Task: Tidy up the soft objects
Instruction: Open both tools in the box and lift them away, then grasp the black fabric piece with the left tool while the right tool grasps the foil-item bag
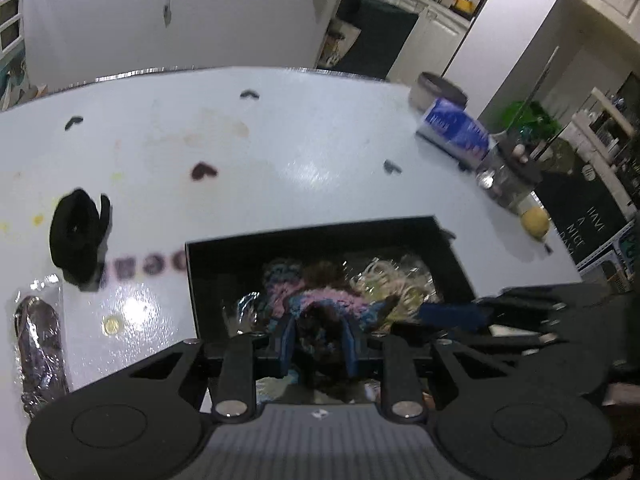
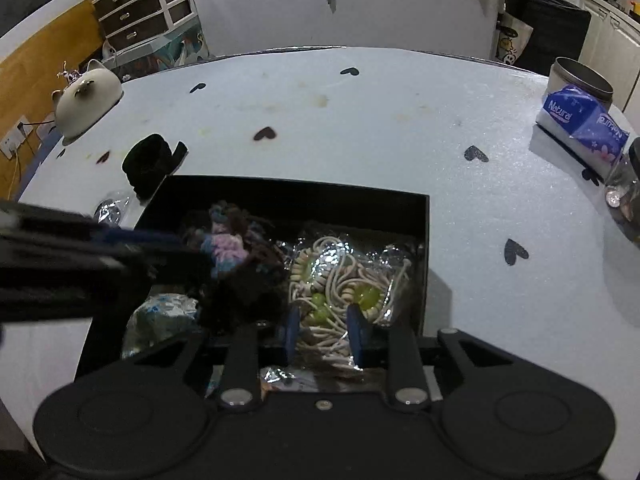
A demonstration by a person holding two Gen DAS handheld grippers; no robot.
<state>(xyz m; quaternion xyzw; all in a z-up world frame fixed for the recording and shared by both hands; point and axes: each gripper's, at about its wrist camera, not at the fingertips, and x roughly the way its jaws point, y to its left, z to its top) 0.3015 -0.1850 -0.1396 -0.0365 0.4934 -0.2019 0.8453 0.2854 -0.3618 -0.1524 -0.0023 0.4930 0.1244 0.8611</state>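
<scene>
Both grippers reach into the black box on the white table, each clamped on one item.
Left gripper pinches the fuzzy pink-blue scrunchies; right gripper grips the bagged cream bead cords, probably sorting; a black scrunchie waits beside the box's far-left corner.

This is a lived-in home, an open room beside a kitchen. At the upper right of the left wrist view stand kitchen cupboards with crowded tops. At the upper left of the right wrist view are a white chest of drawers and a ceramic pig. The white counter, printed with dark hearts, carries a tissue pack and a tin.
</scene>
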